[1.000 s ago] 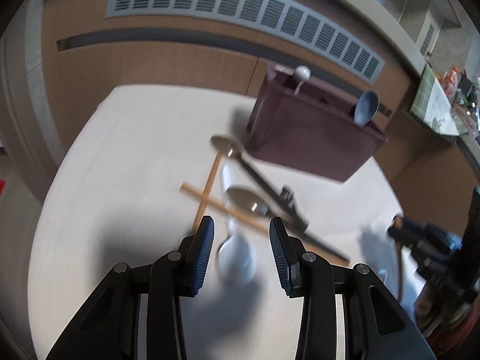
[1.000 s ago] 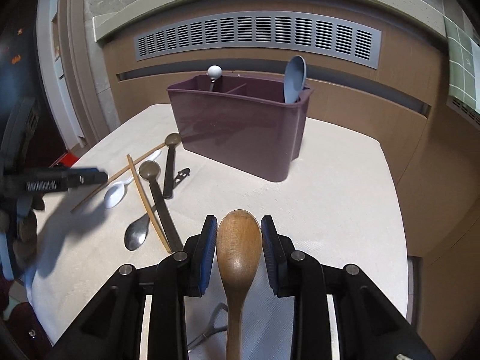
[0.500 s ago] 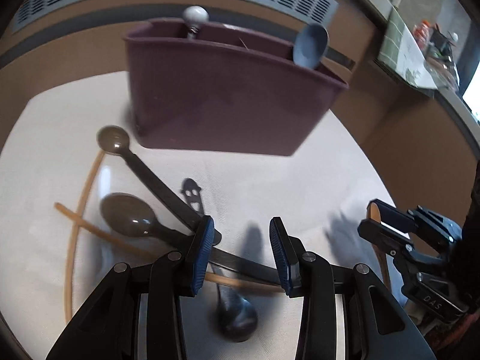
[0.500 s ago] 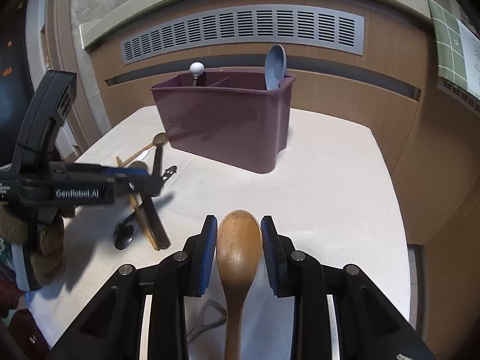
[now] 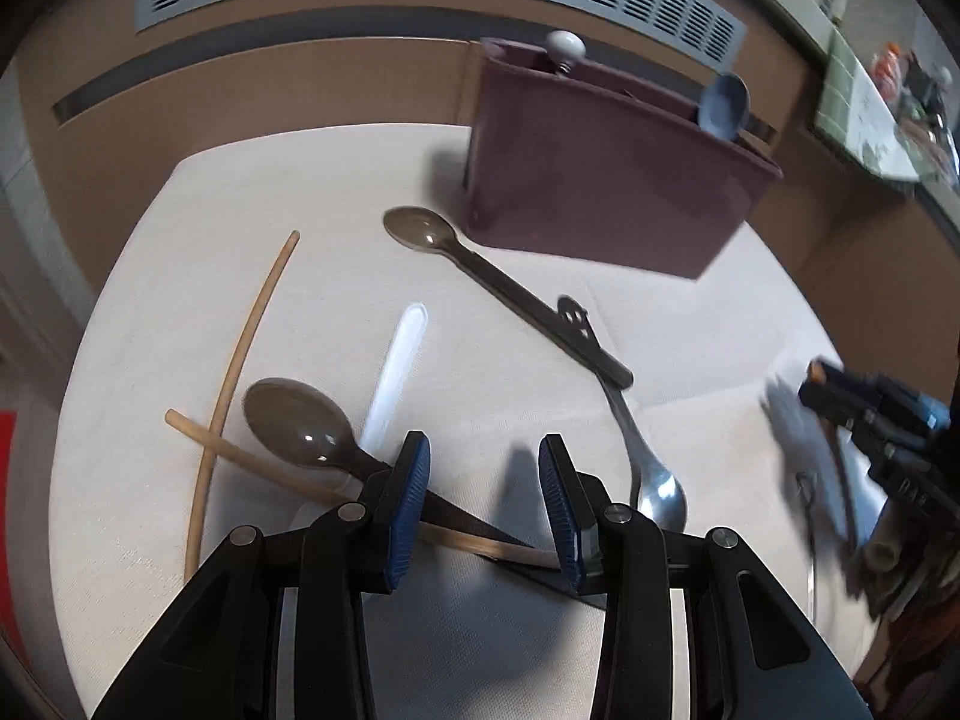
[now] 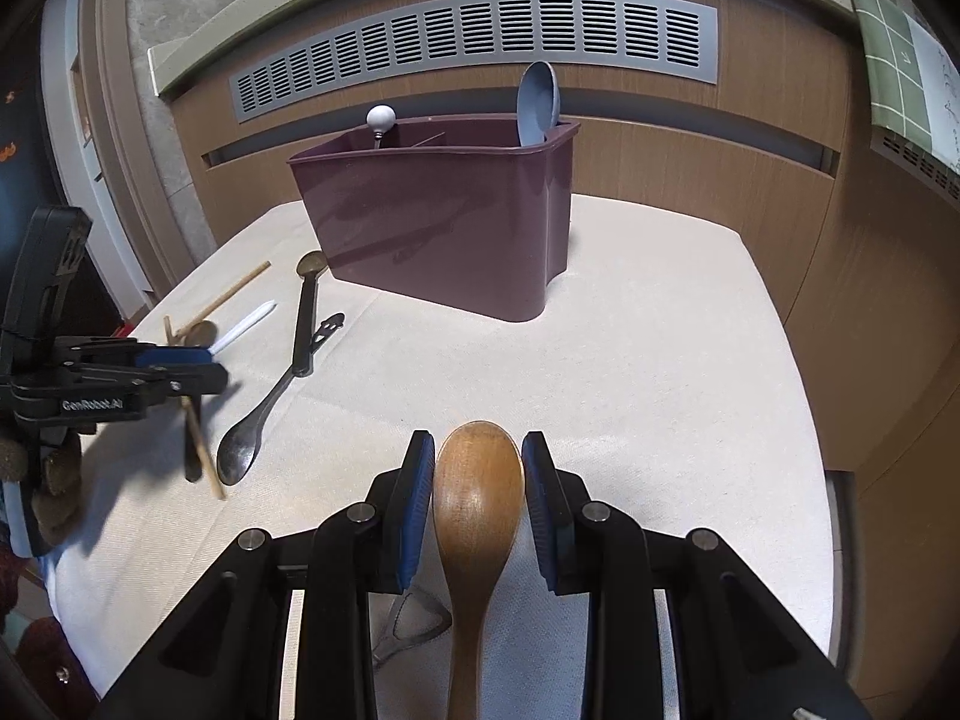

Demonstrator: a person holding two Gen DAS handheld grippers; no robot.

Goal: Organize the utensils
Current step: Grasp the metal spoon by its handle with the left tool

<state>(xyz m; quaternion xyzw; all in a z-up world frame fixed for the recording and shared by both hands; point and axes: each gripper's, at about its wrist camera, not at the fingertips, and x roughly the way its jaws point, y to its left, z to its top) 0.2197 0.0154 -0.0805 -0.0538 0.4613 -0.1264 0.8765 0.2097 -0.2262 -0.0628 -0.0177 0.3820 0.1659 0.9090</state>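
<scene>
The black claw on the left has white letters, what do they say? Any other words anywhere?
"GenRobot.AI": white letters along the side of the left claw, in the right wrist view.
The paper by the green tiled cloth carries marks too blurred to read.
No other words show.

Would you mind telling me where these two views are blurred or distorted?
Left wrist view: the right gripper at the right edge is smeared, while the brown spoon is sharp. Right wrist view: sharp throughout, wooden spoon crisp; fisheye bends the vent.
</scene>
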